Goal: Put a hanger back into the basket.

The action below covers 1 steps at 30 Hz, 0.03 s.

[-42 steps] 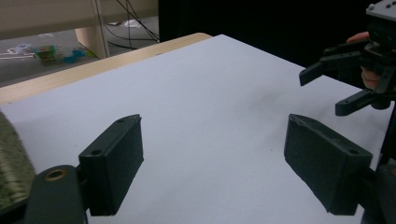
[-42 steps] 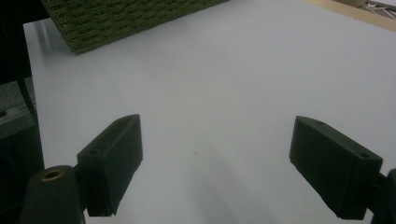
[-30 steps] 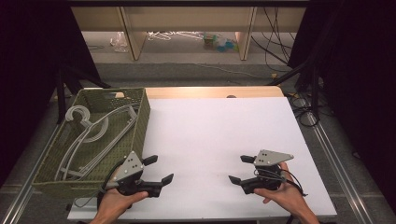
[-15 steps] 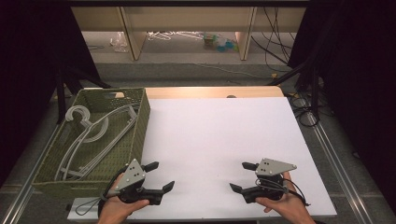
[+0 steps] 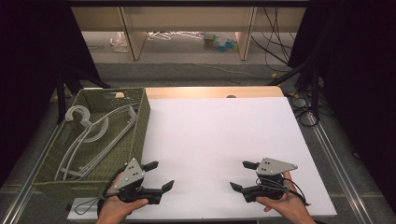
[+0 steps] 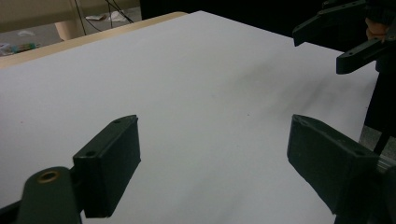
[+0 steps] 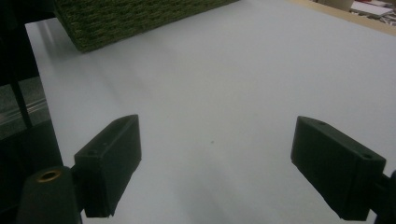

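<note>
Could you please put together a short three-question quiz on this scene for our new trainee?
1. True or false: the left gripper is shut on a hanger.
2. Where do the grey hangers lie? A) on the white table top B) inside the green woven basket C) between the right gripper's jaws
3. Fill in: the right gripper is held over the near edge of the white ____, with its jaws apart.

Key
1. False: its jaws stand wide apart with nothing between them.
2. B.
3. Table top.
</note>
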{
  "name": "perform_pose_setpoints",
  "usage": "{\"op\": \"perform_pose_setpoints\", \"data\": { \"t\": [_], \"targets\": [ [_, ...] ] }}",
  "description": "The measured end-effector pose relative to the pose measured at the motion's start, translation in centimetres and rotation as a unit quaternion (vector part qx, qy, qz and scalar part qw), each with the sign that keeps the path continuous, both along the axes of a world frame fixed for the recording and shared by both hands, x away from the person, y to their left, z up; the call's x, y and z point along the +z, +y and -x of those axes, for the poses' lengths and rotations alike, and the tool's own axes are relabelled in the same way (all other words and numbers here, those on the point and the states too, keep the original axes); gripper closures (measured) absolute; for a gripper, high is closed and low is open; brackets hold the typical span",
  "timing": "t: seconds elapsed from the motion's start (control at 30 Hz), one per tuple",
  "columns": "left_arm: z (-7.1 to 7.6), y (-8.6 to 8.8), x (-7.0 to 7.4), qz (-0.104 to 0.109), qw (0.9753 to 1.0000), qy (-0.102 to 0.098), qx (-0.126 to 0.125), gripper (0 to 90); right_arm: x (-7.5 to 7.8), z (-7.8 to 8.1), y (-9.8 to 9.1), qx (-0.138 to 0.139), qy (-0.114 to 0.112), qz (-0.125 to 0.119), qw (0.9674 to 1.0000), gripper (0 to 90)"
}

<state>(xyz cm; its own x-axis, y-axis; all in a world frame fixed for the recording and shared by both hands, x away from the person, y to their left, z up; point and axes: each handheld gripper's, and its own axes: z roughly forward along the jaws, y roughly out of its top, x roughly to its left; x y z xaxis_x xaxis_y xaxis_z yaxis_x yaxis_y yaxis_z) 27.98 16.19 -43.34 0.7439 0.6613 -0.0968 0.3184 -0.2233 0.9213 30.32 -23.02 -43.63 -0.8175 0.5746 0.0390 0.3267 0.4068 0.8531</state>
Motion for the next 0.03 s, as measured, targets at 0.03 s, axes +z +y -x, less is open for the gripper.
{"op": "perform_pose_setpoints", "data": {
  "t": [0.03],
  "targets": [
    [0.0, 0.0, 0.0, 0.0, 1.0, 0.0, 0.0, 17.1, 0.01, 0.0, 0.0, 0.0, 0.0, 0.0, 1.0, 17.1]
  ]
}}
